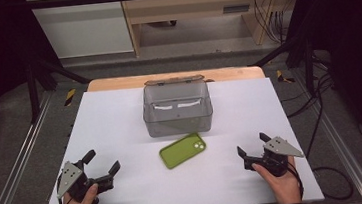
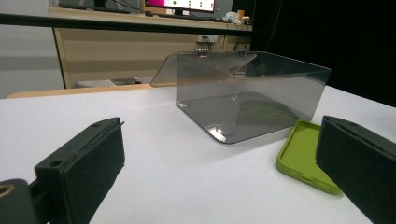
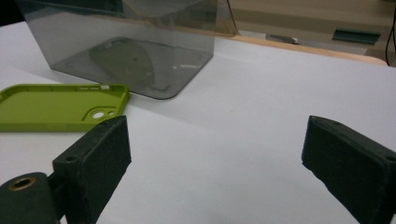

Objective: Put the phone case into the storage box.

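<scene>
Each hand carries a pair of black tongs — the left tongs (image 1: pixel 103 161) and the right tongs (image 1: pixel 252 144) — topped by a grey three-cornered plate with small dots. The jaws are blocky, faced with dark matte pads, with a screw hole near each tip and a brass-ringed bore at the base. A thin black cable trails from each.

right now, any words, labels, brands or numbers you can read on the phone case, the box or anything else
None can be read.
Green phone case: no text seen.
Smoky clear box: no label; the white strips are only glare.
Monitor in the left gripper view: markings too small and blurred to read.
</scene>
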The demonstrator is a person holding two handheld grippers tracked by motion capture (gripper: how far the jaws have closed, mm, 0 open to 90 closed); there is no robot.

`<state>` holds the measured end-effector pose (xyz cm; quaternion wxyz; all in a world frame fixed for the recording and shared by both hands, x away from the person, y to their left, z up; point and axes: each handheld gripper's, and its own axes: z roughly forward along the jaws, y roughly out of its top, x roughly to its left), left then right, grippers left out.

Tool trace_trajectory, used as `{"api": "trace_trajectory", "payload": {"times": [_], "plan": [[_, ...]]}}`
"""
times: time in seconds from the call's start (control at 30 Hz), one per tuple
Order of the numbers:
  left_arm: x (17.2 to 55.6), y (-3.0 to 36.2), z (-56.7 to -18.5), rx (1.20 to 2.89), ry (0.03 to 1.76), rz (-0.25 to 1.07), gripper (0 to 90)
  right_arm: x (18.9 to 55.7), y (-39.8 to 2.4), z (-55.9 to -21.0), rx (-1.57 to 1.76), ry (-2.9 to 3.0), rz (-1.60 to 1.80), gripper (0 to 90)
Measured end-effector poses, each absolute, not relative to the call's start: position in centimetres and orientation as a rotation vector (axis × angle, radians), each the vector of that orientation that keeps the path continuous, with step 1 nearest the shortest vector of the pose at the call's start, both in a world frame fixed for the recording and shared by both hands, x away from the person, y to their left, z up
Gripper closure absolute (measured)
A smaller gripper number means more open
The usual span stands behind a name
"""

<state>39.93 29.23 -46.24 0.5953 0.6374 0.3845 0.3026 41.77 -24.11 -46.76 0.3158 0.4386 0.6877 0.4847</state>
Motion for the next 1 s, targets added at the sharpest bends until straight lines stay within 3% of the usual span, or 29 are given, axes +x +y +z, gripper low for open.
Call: {"api": "trace_trajectory", "payload": {"times": [0.37,0.57,0.83,1.0], "plan": [[39.6,29.2,-45.9,1.477,0.876,0.711,1.2,43.8,-22.6,-45.2,1.271,1.946,1.145,12.5],[39.7,29.4,-45.8,1.468,0.878,0.705,1.2,44.5,-21.2,-44.1,1.24,2.021,1.109,9.2],[39.9,29.4,-45.8,1.467,0.881,0.703,1.1,45.4,-18.4,-42.0,1.203,2.116,1.091,17.5],[39.8,29.6,-45.8,1.472,0.881,0.709,1.0,45.9,-15.7,-41.0,1.191,2.174,1.054,31.3]]}}
